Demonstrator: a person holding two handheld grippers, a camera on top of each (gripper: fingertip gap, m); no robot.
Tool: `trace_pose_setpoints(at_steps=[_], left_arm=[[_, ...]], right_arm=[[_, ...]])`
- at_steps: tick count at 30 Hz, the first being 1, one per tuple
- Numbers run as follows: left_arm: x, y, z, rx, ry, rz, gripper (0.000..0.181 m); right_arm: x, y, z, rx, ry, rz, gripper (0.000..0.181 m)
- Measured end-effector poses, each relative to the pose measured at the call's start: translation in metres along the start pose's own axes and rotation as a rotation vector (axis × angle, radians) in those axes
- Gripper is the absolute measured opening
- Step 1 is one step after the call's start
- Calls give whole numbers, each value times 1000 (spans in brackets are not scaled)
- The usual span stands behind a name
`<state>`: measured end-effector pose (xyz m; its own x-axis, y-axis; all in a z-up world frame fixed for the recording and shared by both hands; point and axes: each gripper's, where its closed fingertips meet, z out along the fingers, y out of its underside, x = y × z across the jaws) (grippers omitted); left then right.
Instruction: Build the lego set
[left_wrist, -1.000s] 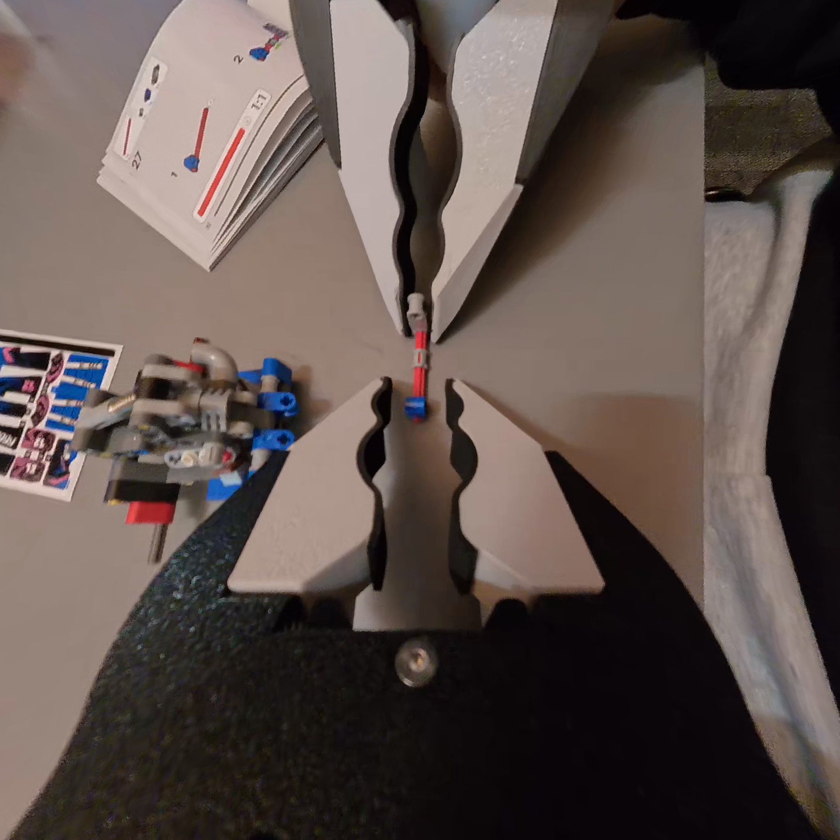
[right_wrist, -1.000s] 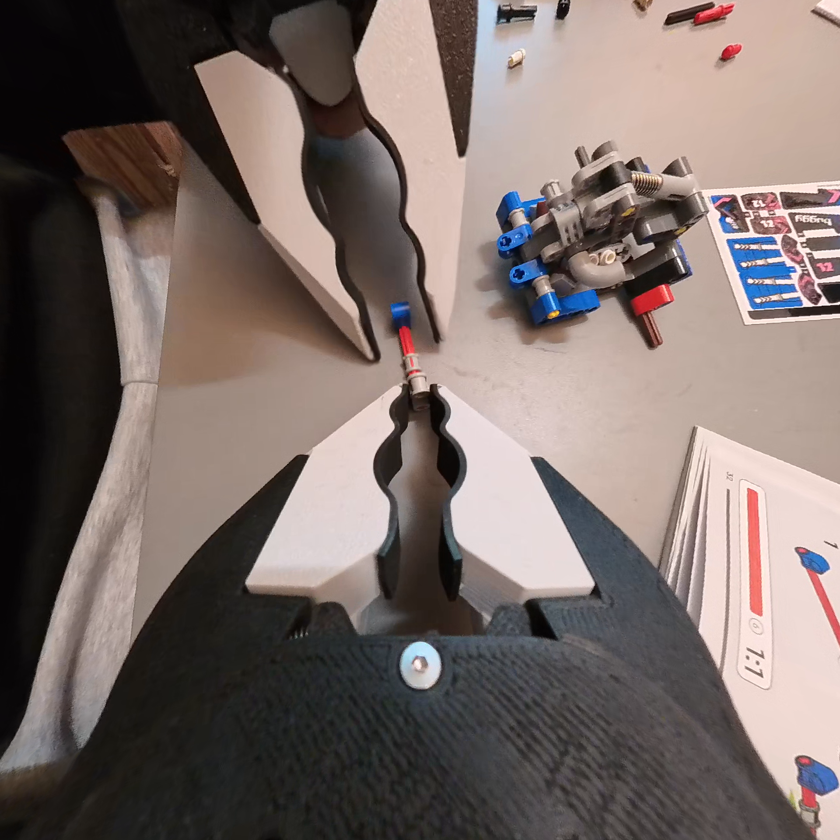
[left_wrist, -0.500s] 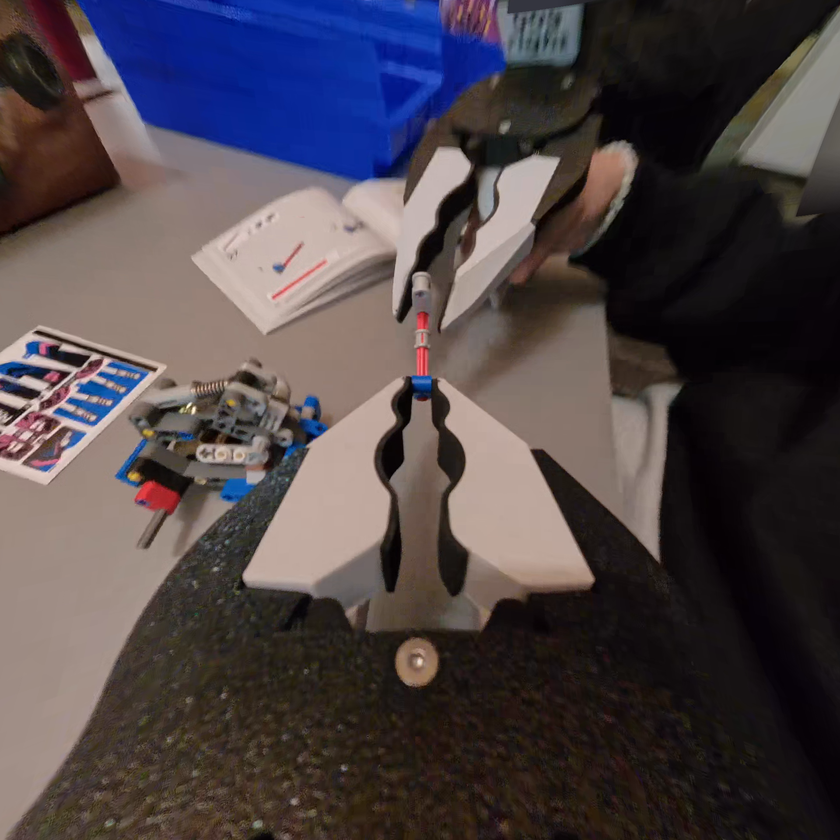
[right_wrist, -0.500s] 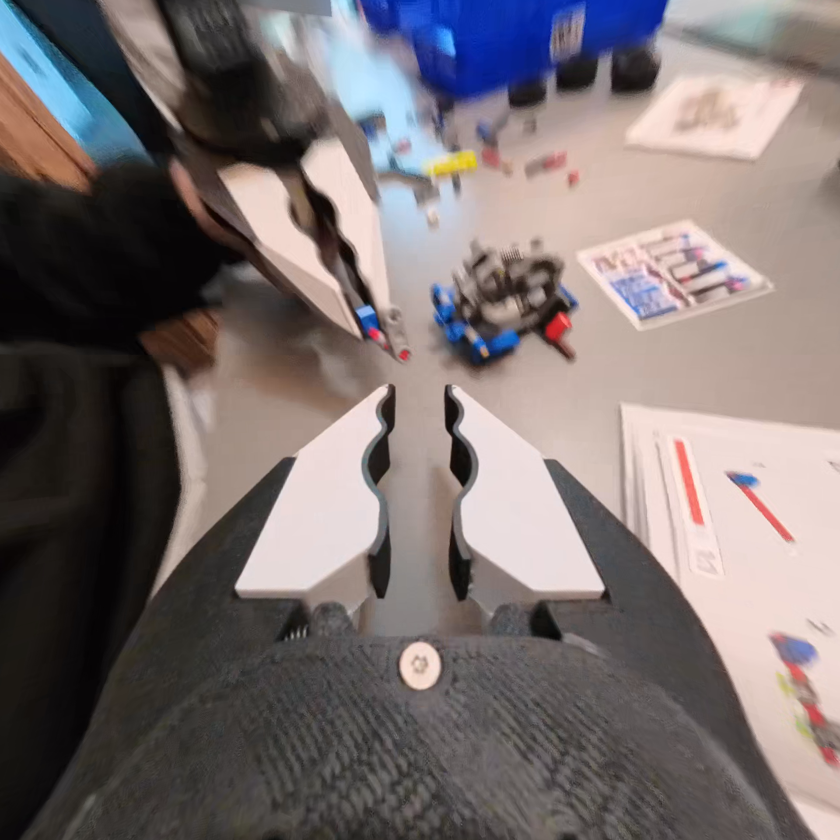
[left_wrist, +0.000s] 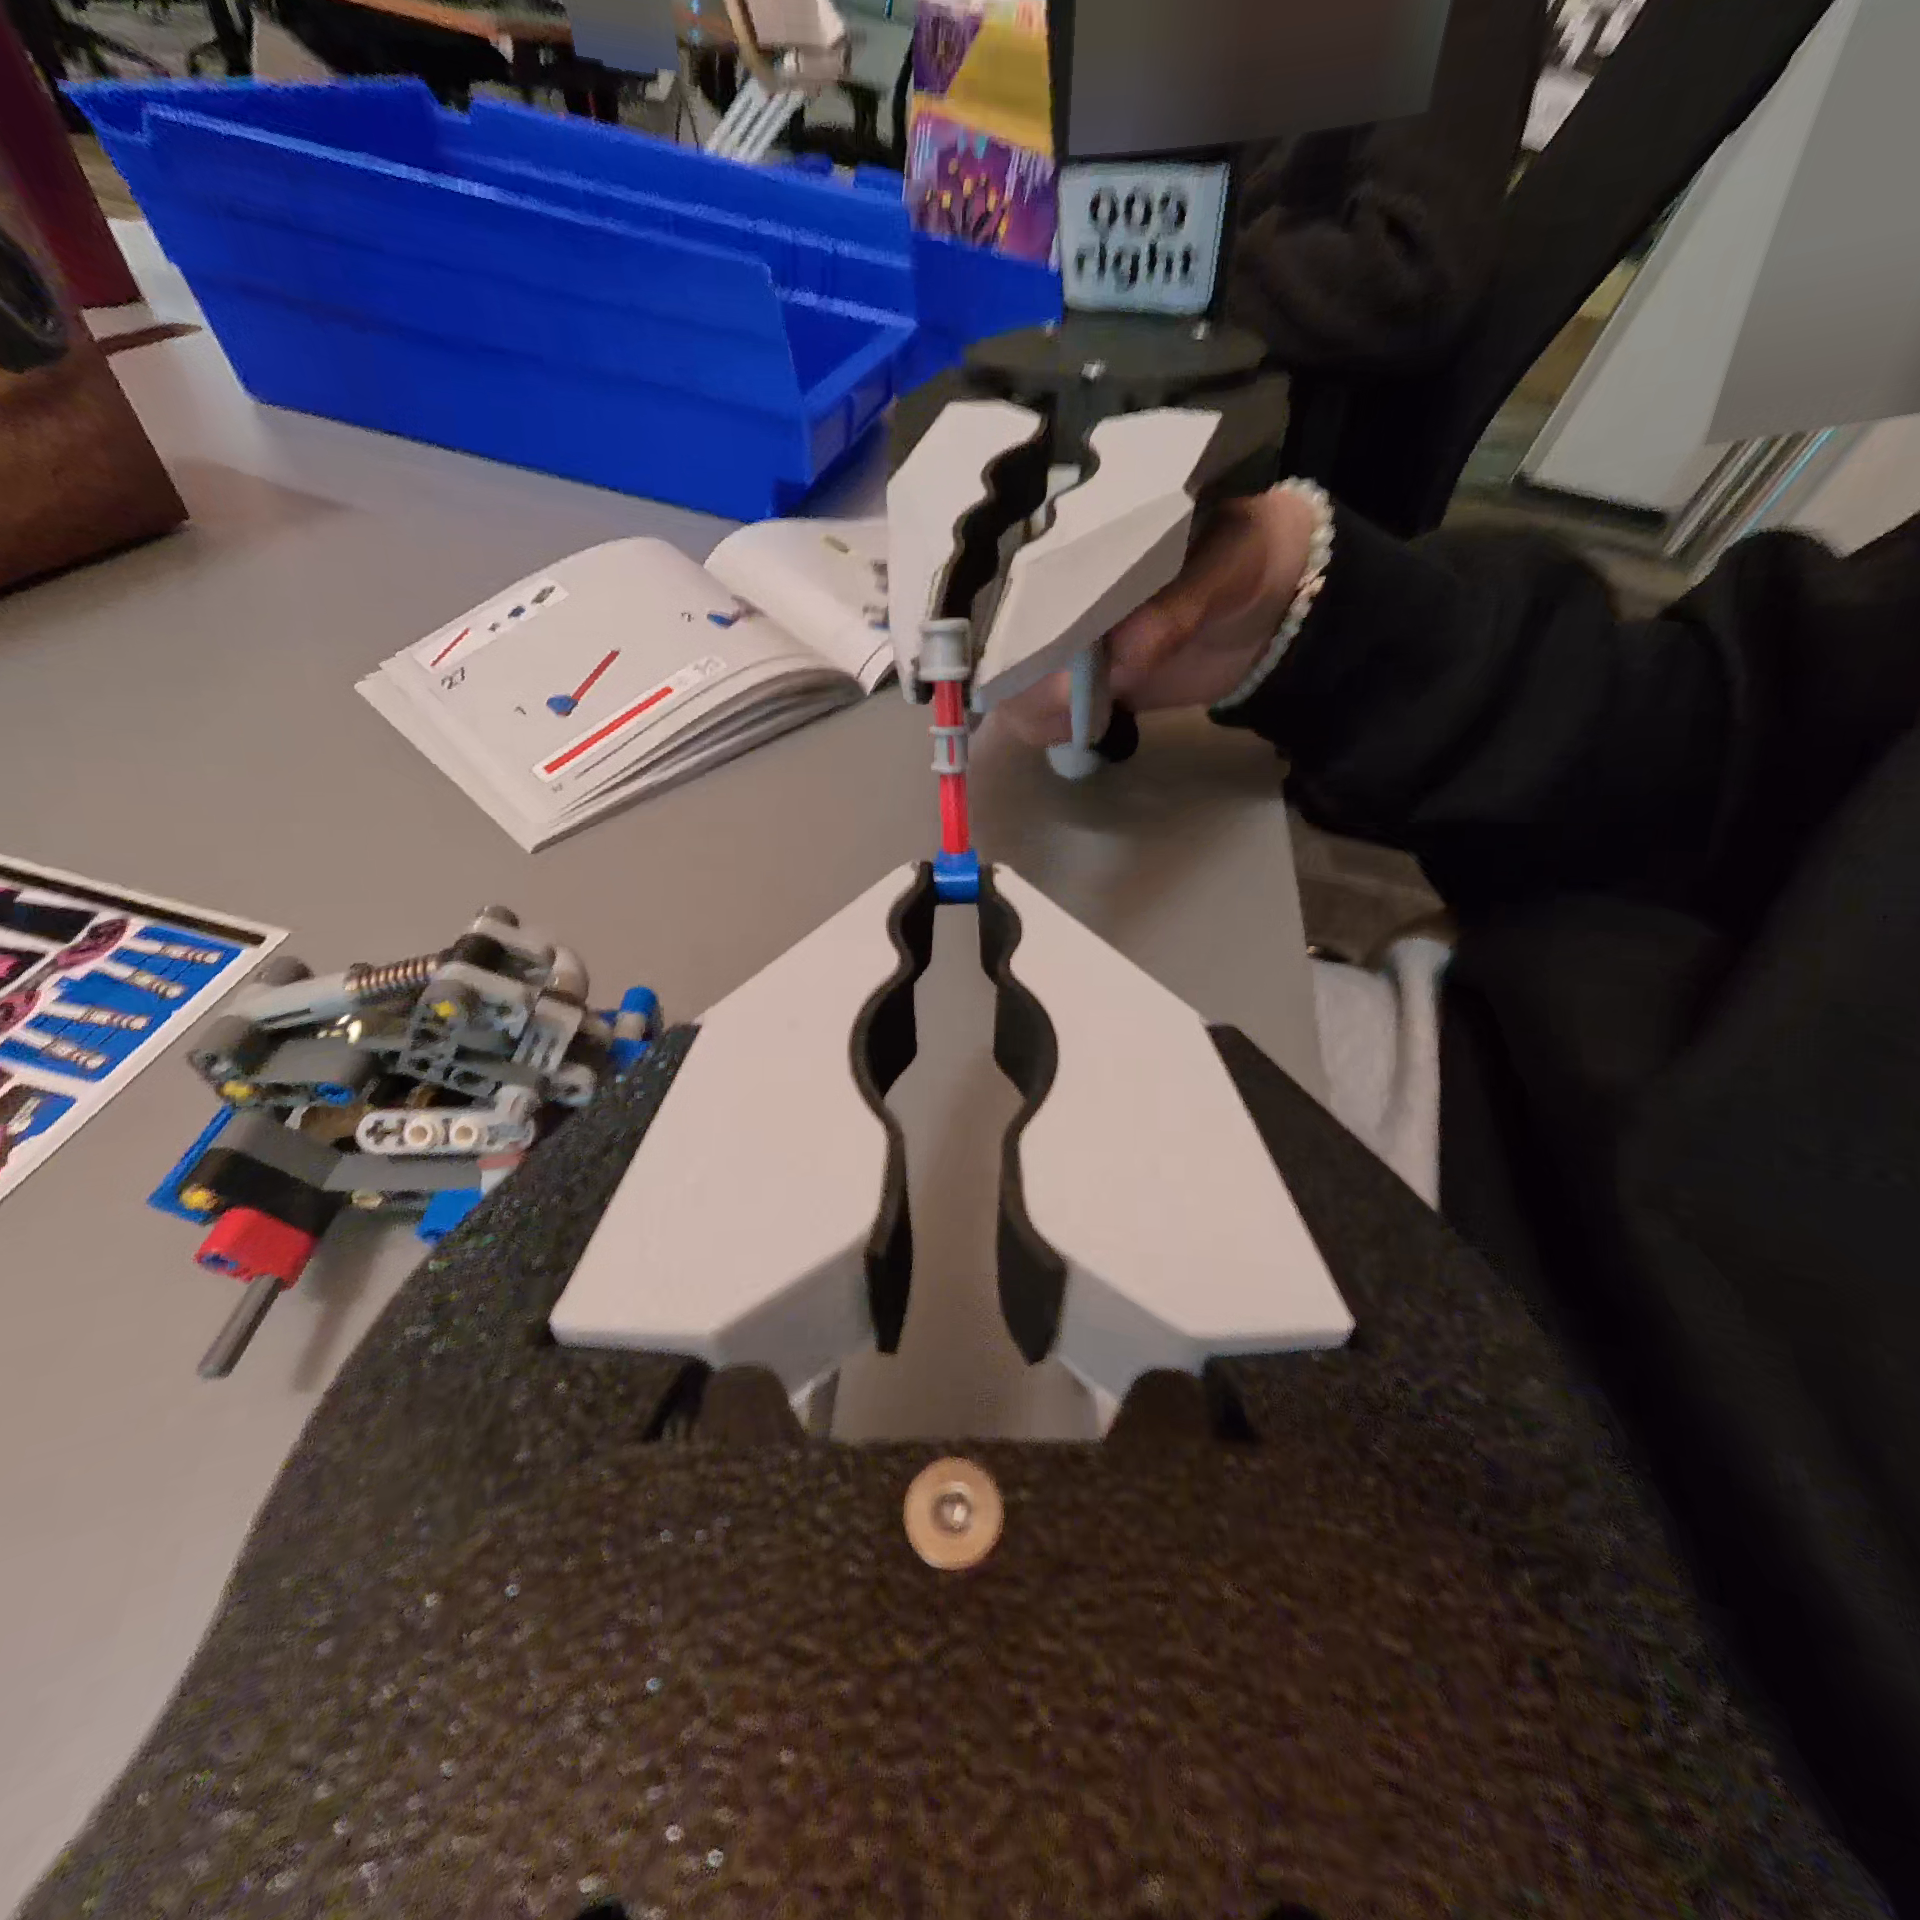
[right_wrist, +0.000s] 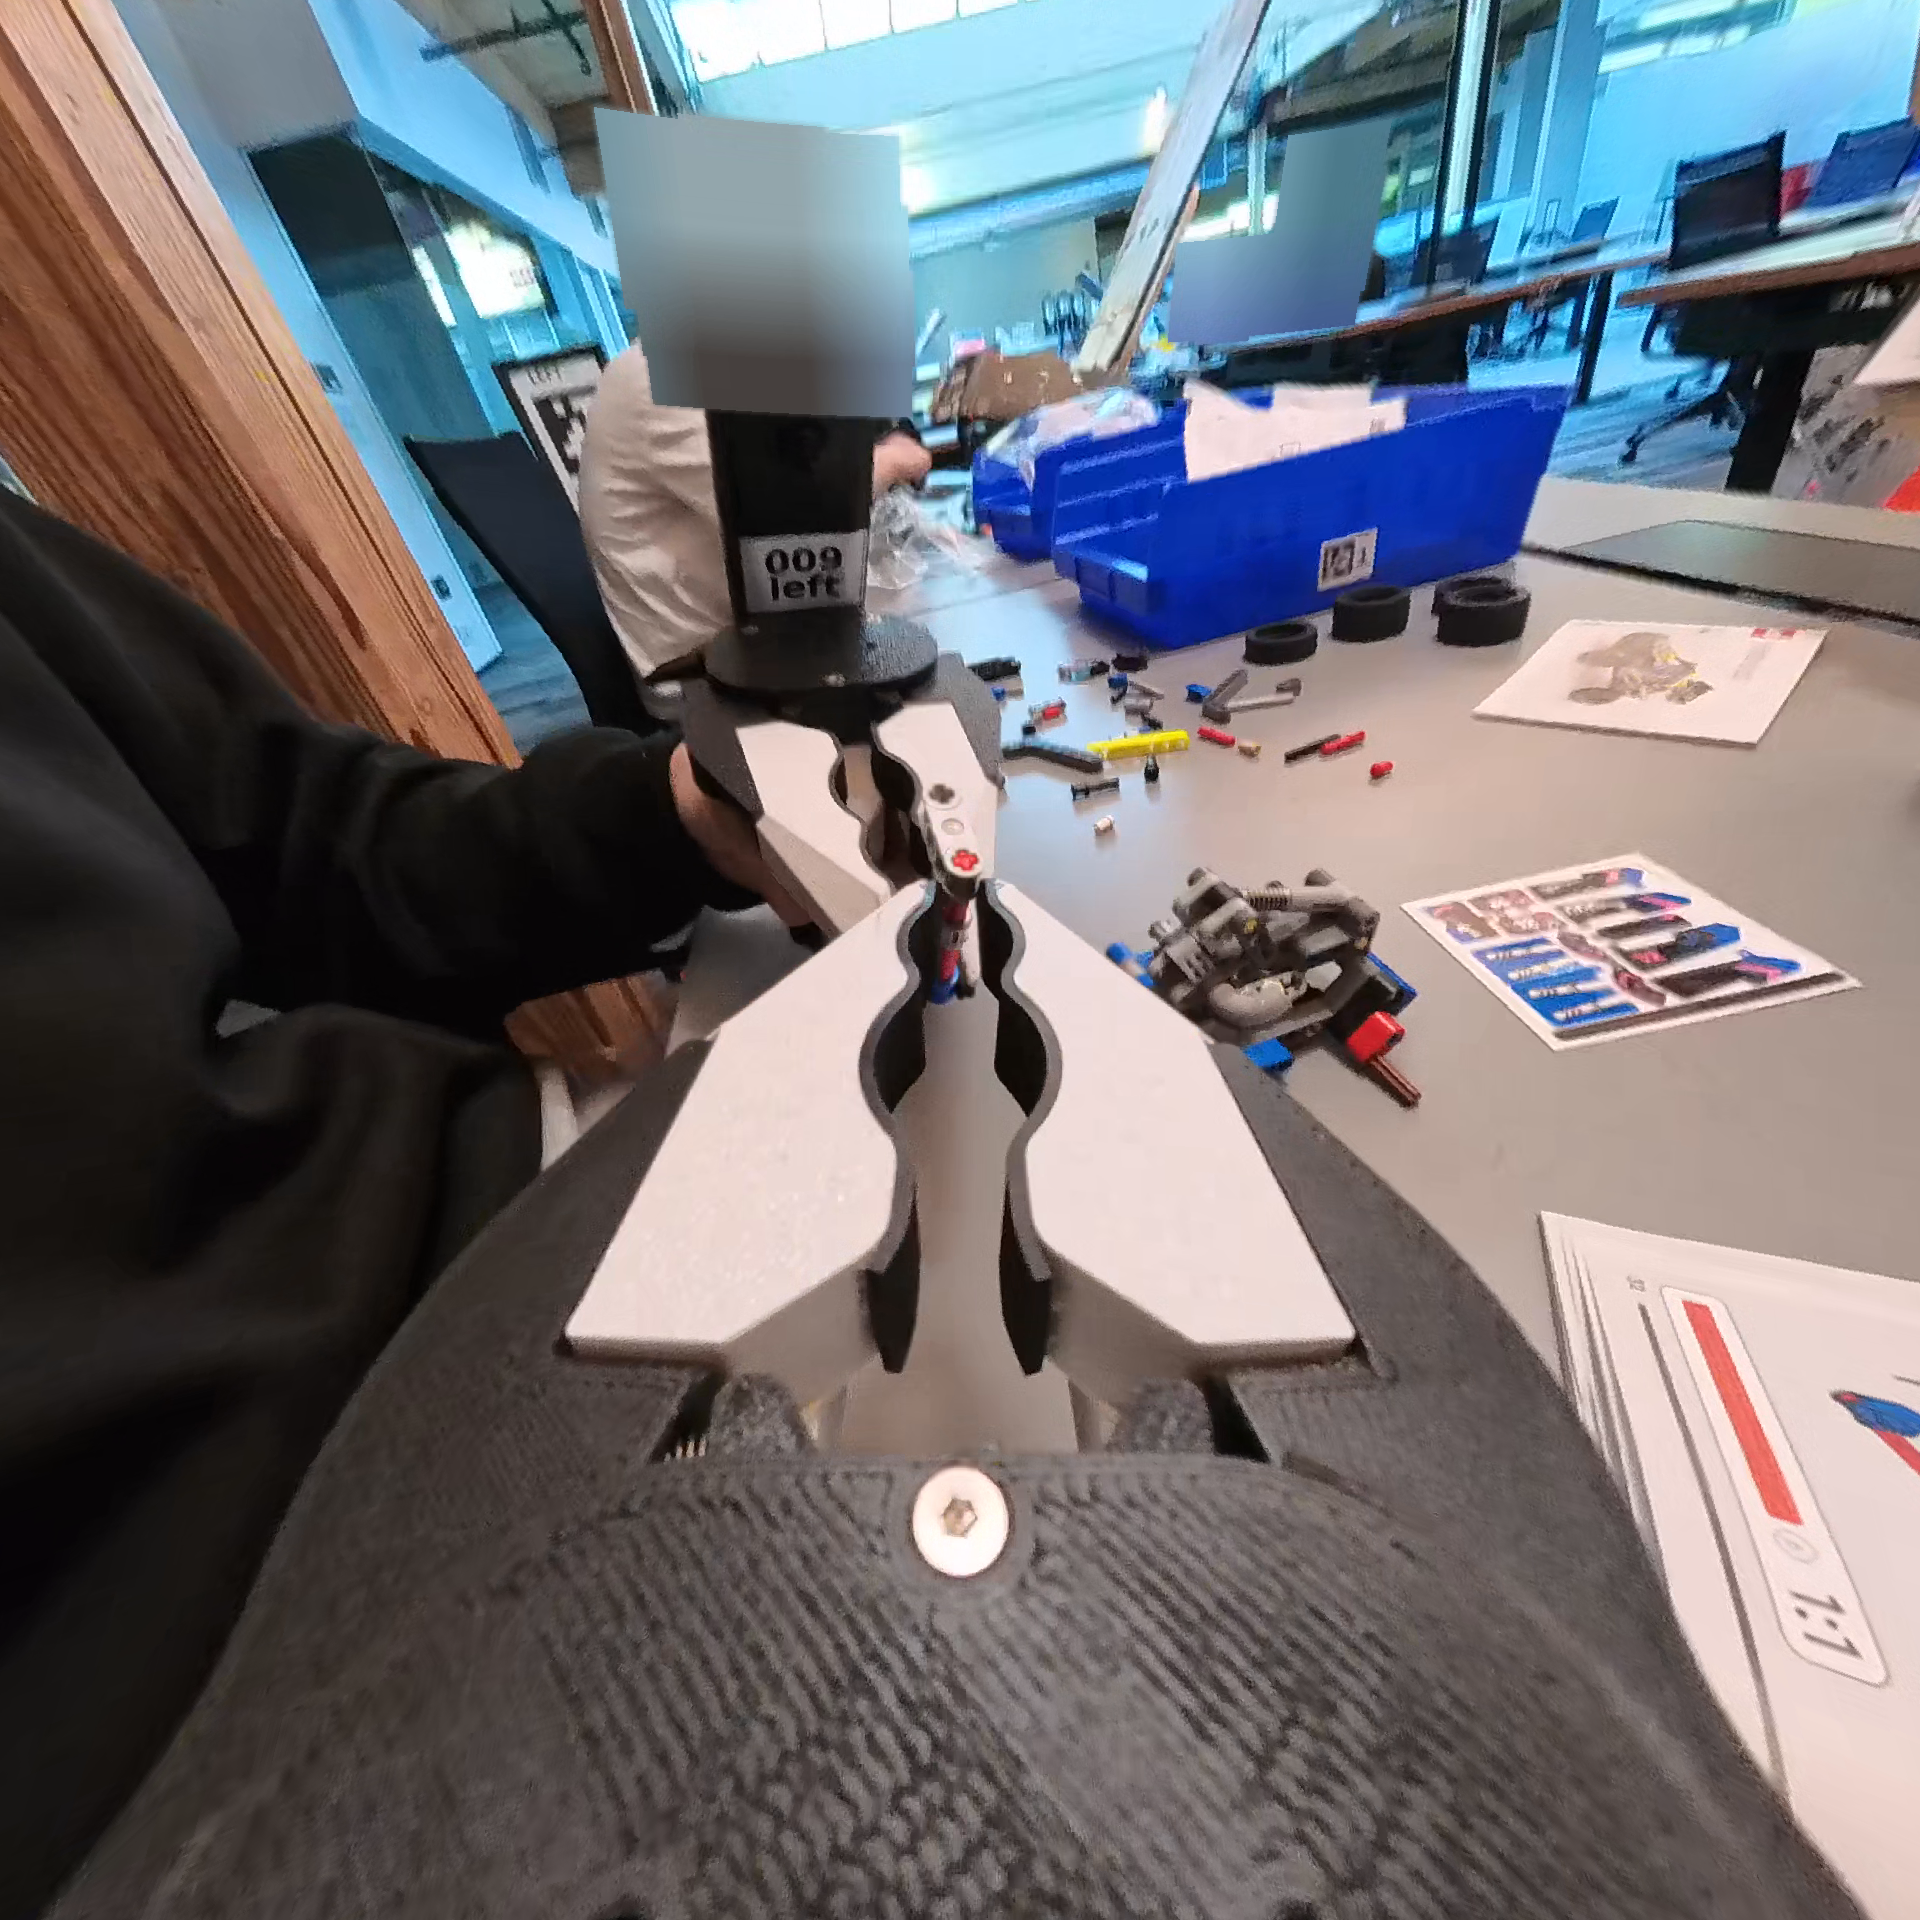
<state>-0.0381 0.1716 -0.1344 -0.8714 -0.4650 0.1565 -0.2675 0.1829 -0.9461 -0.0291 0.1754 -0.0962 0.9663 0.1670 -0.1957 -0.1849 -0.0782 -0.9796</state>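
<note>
A thin red axle (left_wrist: 951, 800) has a blue connector (left_wrist: 956, 878) at one end and a grey connector (left_wrist: 945, 649) at the other. My left gripper (left_wrist: 956, 883) is shut on the blue connector and holds the axle in the air above the grey table (left_wrist: 727, 831). My right gripper (left_wrist: 951, 675) faces it and pinches the grey end. In the right wrist view my right gripper (right_wrist: 956, 899) is shut around the axle just below the grey connector (right_wrist: 958, 831). The left gripper's fingers (right_wrist: 816, 831) show behind it. The partly built grey and blue model (left_wrist: 416, 1060) lies to the left.
An open instruction booklet (left_wrist: 623, 675) and a sticker sheet (left_wrist: 94, 997) lie on the table. Blue bins (right_wrist: 1299, 509), black tyres (right_wrist: 1371, 613), several loose parts (right_wrist: 1143, 738) and a second leaflet (right_wrist: 1652, 675) sit farther back. The table edge and a person's black sleeve (left_wrist: 1558, 675) are close by. Only a small space, under 4 cm, lies between the two pairs of fingers.
Both grippers rose from the table and tilted up. The left closed on the blue connector and lifted the axle. The right let go, opened, then closed again on the grey end.
</note>
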Motion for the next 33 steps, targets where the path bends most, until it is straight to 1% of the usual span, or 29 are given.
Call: trace_pose_setpoints(at_steps=[2, 5, 6, 8, 11, 13, 15, 18, 26, 29, 33], left_arm=[[-7, 13, 0, -89, -48, 38, 6], [-22, 37, -3, -281, -157, 142, 23], [-21, 42, -3, -320, -160, 169, 23], [-17, 43, 2, -340, -150, 189, 22], [-19, 49, 8, -373, -161, 162, 16], [-18, 56, 13, -400, -146, 132, 11], [-21, 62, 16, -438, -159, 130, 11], [-20, 62, 18, -448, -161, 171, 7], [-20, 63, 18, -520, -132, 235, 6], [-19, 62, 17, -508, -121, 283, 7], [-18, 59, 16, -467, -100, 193, 5]], right_arm=[[5, 12, 1, -83, 34, -6, 4], [16, 34, 4, -211, 115, 0, 4], [15, 39, 6, -247, 112, -6, 4], [21, 50, 9, -326, 170, -29, 4], [23, 66, 13, -428, 197, -49, 4], [18, 66, 15, -428, 172, -44, 4], [19, 66, 14, -429, 190, -62, 4], [17, 66, 15, -430, 208, -102, 4], [13, 67, 14, -434, 194, -101, 3], [14, 67, 12, -435, 200, -95, 3], [13, 68, 11, -436, 197, -93, 3]])
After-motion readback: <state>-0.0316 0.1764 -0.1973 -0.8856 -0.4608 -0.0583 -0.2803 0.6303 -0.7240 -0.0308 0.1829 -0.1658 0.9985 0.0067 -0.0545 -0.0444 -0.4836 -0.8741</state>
